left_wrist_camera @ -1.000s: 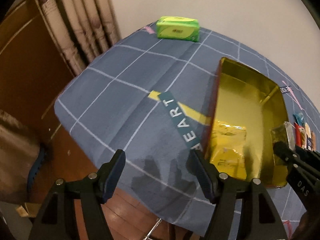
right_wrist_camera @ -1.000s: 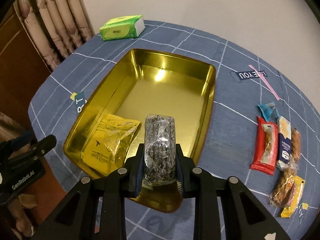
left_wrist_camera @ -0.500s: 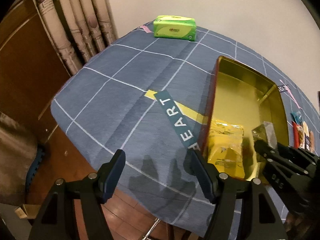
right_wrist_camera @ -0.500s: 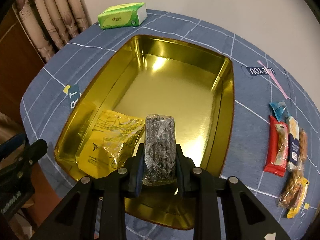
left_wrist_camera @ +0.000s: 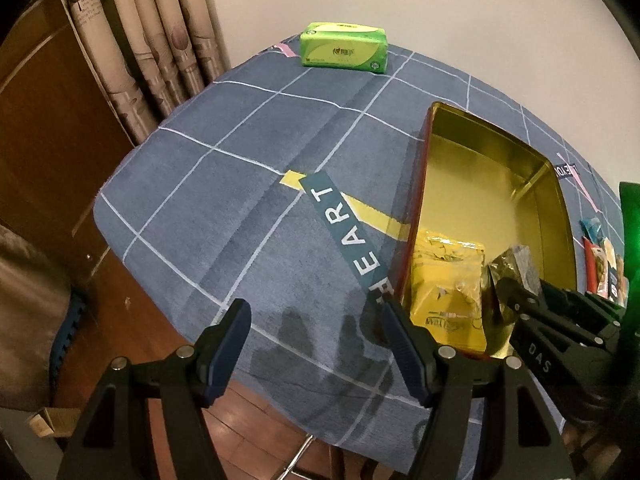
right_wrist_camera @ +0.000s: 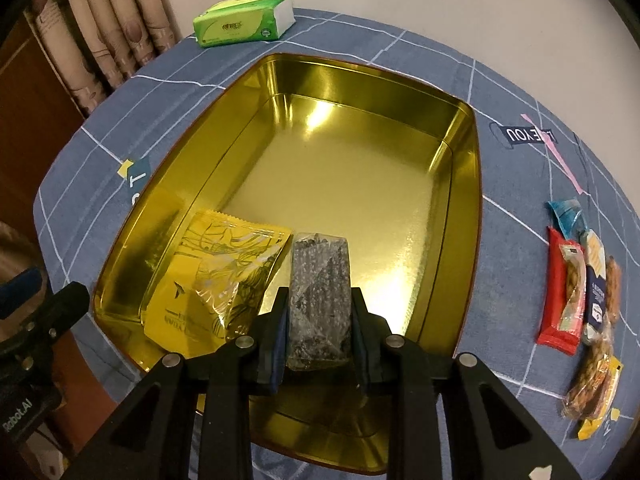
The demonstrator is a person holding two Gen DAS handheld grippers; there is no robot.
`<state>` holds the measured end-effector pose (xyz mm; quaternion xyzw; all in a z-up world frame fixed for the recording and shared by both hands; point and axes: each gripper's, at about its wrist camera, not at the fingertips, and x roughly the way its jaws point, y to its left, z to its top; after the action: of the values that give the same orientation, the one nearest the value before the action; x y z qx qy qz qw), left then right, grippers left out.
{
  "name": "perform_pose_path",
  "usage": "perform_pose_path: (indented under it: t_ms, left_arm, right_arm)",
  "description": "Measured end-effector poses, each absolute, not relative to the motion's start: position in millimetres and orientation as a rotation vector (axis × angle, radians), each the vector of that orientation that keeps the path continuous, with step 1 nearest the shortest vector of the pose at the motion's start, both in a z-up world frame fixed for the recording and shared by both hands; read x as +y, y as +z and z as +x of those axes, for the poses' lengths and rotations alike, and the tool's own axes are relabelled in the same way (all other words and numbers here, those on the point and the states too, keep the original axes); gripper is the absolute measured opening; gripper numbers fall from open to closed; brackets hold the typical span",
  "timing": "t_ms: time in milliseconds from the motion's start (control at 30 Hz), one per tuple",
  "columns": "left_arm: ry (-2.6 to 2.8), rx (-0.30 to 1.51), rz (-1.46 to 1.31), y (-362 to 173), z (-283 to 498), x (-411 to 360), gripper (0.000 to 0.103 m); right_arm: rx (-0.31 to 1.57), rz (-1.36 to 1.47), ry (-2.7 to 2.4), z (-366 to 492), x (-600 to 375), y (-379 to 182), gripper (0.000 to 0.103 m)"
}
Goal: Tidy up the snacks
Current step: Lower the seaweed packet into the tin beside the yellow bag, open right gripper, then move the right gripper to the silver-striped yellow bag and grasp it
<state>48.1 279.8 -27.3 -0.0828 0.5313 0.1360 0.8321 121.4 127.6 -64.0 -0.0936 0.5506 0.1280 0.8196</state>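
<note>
Blue checked worktop (right_wrist_camera: 516, 208) is carrying gold tray (right_wrist_camera: 476, 184). Right gripper (right_wrist_camera: 318, 340) is clamping dark snack pack (right_wrist_camera: 320, 280) over tray's near end, beside yellow pouch (right_wrist_camera: 216, 276); pack's contents unreadable. Left gripper (left_wrist_camera: 316, 344) is hanging half-open, empty, w/ worktop edge below.

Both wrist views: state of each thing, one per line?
Gold tin: open, no lid on it, on the table.
Yellow packet: lying in the tin's near left corner.
Dark packet: clamped in the right tongs over the tin, beside the yellow packet.
Left tongs: open, empty, over the table edge.
Tissue pack: closed, at the table's far side.
Snack bars: clustered on the cloth right of the tin.
</note>
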Motion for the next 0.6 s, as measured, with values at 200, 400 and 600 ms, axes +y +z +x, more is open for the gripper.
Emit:
perform_pose_path:
  t_ms: [200,400,600]
  left_arm:
    - [0.286,1.127,-0.167,-28.2,47.9,278.2,0.07]
    - [0.287,1.13,-0.156,-28.8,47.7,275.6,0.07]
    - [0.298,1.12,-0.143,-27.0,46.5,273.6,0.07]
  right_arm:
    - [1.145,-0.206,0.281,119.8,130.1,-57.0,0.027]
    - [1.13,-0.185,0.292,118.0,126.2,-46.4,0.039]
    - [1.083,-0.19,0.307,107.9,116.2,-21.5,0.039]
